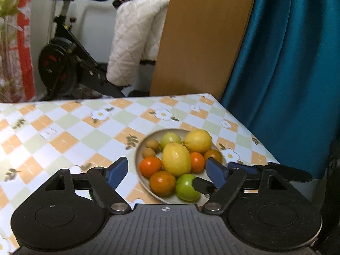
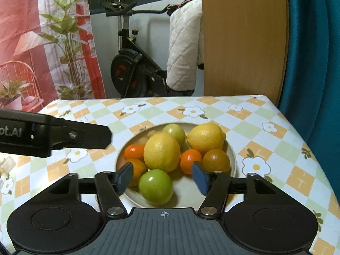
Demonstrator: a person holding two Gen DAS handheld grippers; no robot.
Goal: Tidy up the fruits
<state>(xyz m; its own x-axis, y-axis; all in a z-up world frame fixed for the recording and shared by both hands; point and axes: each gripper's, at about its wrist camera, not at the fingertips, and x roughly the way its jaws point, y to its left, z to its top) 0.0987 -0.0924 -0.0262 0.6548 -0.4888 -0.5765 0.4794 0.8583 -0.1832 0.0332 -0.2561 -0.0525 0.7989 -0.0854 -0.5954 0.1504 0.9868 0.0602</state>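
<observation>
A beige plate on the checked tablecloth holds two lemons, two green apples, several oranges and two kiwis. My left gripper hovers over the plate's near side, open, its blue pads wide apart and touching no fruit. In the right wrist view the same plate lies just ahead. My right gripper is open above the front green apple, pads clear of it, with the big lemon behind. The left gripper's black finger reaches in from the left.
The tablecloth ends at a far edge and a right edge near a teal curtain. Behind the table stand a wooden board, an exercise bike with a white quilted jacket, and a leafy plant.
</observation>
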